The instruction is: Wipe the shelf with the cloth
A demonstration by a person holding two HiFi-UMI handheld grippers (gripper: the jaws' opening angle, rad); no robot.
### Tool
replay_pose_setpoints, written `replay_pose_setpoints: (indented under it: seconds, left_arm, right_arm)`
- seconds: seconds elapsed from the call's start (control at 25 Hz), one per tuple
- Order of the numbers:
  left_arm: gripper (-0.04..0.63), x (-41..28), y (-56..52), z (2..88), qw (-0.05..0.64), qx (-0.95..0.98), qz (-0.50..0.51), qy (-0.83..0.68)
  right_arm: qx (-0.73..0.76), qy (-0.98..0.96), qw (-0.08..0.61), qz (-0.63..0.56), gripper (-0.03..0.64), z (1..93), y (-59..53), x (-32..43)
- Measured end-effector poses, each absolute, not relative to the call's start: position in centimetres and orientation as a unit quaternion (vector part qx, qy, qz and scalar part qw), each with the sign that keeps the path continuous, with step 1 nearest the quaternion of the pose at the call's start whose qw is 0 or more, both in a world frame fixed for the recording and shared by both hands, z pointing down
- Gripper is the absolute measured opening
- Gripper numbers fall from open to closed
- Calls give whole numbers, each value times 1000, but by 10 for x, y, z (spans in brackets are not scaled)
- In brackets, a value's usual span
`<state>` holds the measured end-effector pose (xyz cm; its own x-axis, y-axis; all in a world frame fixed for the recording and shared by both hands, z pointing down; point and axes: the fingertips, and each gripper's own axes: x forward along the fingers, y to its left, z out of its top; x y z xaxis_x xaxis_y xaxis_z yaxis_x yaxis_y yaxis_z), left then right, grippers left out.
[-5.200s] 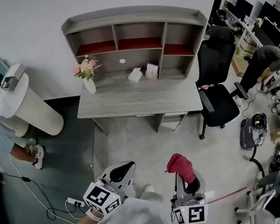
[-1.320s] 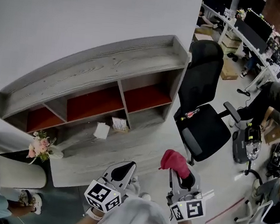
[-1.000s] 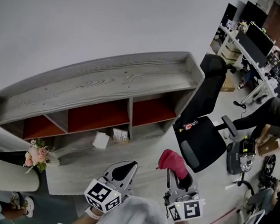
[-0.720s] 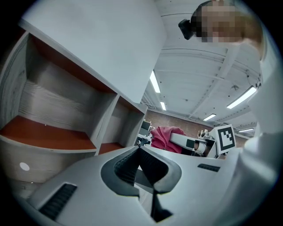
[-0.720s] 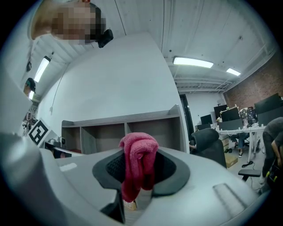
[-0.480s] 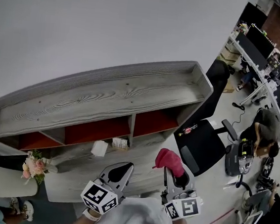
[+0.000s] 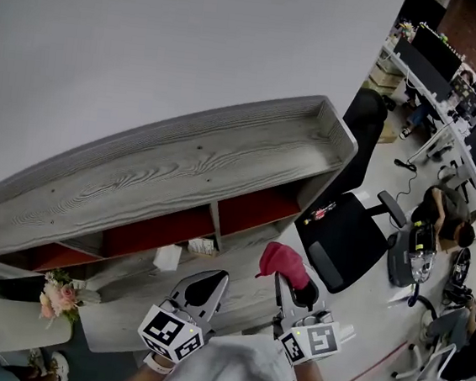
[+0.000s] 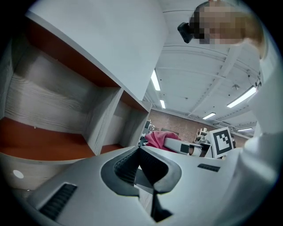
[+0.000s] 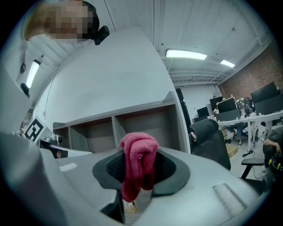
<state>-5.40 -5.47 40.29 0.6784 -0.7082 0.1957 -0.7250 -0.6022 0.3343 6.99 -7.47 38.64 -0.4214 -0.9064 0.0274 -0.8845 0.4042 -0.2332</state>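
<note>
Fingers of right gripper (image 9: 139, 170) clamp the cloth (image 9: 139, 152); left gripper (image 8: 140, 153) fingers closed together, empty; shelf (image 7: 181, 171) ahead of both.

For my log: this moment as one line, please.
right gripper: shut on cloth | left gripper: shut, empty | shelf: not yet touched

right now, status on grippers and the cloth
Right gripper shut on pink cloth. Left gripper shut, empty. Shelf ahead, not yet touched. Nothing seen between cloth and shelf.
</note>
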Motion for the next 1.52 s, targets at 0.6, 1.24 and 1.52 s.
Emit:
replay_pose_setpoints:
  seconds: [0.6, 1.24, 1.52]
  left_arm:
    - [6, -42, -89, 416, 198, 894, 35, -399]
    - [6, -22, -103, 442, 209, 889, 64, -402]
    - [6, -14, -103, 449, 216, 886, 73, -404]
  right_arm:
    - [-566, 807, 89, -148, 132, 411, -140, 88]
    - [-571, 774, 124, -246, 132, 468, -212, 97]
    - [-581, 744, 129, -304, 132, 497, -229, 110]
